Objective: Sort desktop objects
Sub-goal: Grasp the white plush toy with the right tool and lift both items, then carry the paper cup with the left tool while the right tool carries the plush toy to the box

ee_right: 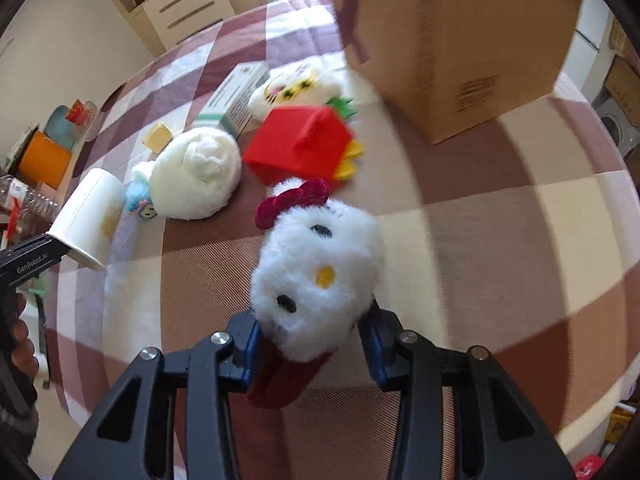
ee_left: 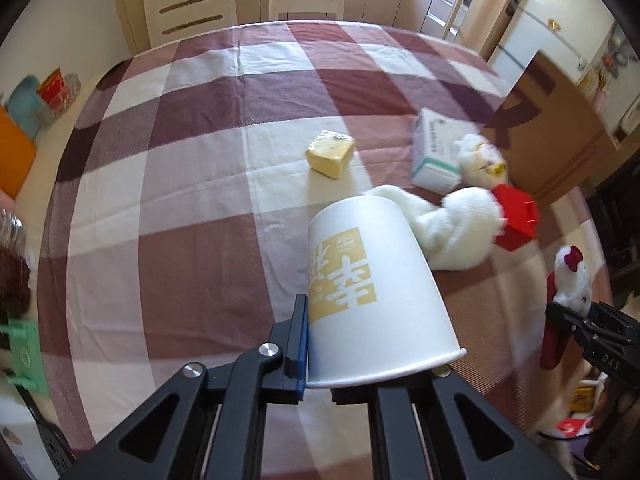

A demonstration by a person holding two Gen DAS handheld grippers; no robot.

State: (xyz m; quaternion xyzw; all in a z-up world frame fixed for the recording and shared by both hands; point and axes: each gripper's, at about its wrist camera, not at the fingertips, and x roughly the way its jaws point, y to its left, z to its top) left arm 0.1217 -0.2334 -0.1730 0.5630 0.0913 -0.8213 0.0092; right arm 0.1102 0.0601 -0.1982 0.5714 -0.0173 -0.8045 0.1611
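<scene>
Right gripper (ee_right: 312,344): jaws closed on the cat plush (ee_right: 316,276), blue pads pressing its lower body from both sides. The plush is held clear of the cloth (ee_right: 500,240), head pointing forward and away from the tool, bow toward the far side, dark red dress hanging below the pads.

Left gripper (ee_left: 360,364): clamped on the rim end of the cup (ee_left: 372,288). Left finger bears on the outer wall; the right finger is hidden behind or inside the rim, so I cannot tell which. The cup's long axis runs forward and slightly left from the tool, closed base leading, mouth toward the camera.

Carton (ee_right: 472,40): stands upright at the far right of the table, its side wall facing the right gripper; its top is out of frame. It lies ahead and to the right of the held plush, well apart, with bare cloth between. By my judgement it is the likely bin, and the right gripper is the nearer one; the left would have to cross the pile.

Unsorted, between grippers and carton: white plush (ee_right: 200,176), red box (ee_right: 300,144), tiger plush (ee_right: 296,84), green-and-white box (ee_right: 236,100), sponge (ee_left: 330,154), small blue plush (ee_right: 140,204).
</scene>
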